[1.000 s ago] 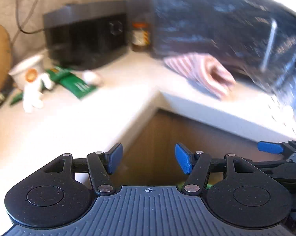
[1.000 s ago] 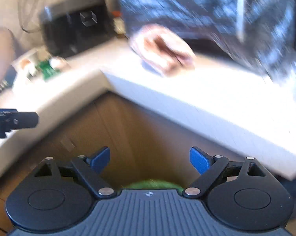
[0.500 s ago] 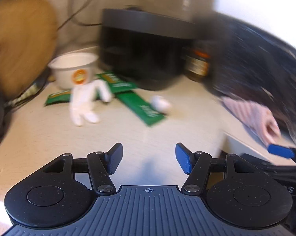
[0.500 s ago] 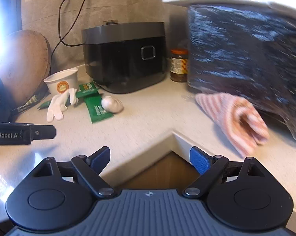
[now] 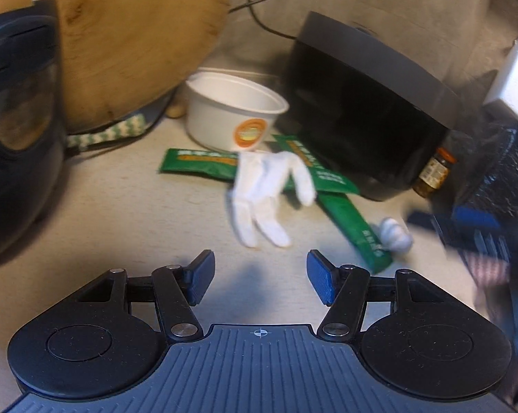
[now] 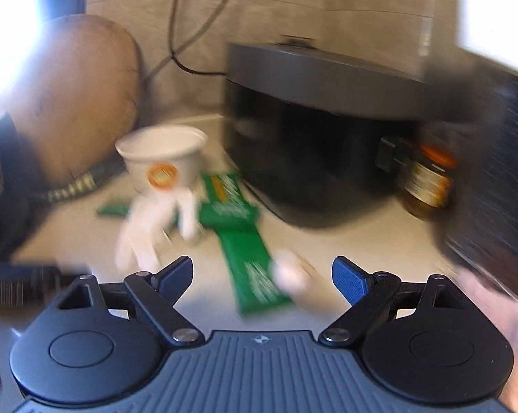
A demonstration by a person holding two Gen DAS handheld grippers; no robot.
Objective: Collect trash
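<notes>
Trash lies on the pale counter: a white paper cup [image 5: 232, 113] [image 6: 162, 158], a white glove [image 5: 267, 191] [image 6: 154, 223], green wrappers [image 5: 351, 220] [image 6: 248, 254] and a crumpled white wad [image 5: 394, 234] [image 6: 288, 273]. My left gripper [image 5: 257, 277] is open and hangs just short of the glove, nothing between its pads. My right gripper [image 6: 262, 277] is open too, with the end of a green wrapper and the wad seen between its fingers, untouched. The right wrist view is blurred. The right gripper's fingertip [image 5: 472, 216] shows at the right edge of the left wrist view.
A black rice cooker [image 5: 365, 110] [image 6: 314, 130] stands behind the trash, a jar [image 5: 432, 175] [image 6: 427, 179] beside it. A round wooden board [image 5: 131, 34] leans on the wall. A dark appliance [image 5: 18, 120] fills the left. A black bag [image 5: 499, 158] is at the right.
Both views swung from the counter's inner corner and the cupboard below toward the trash pile, which now looms much closer. Both grippers stayed open.
</notes>
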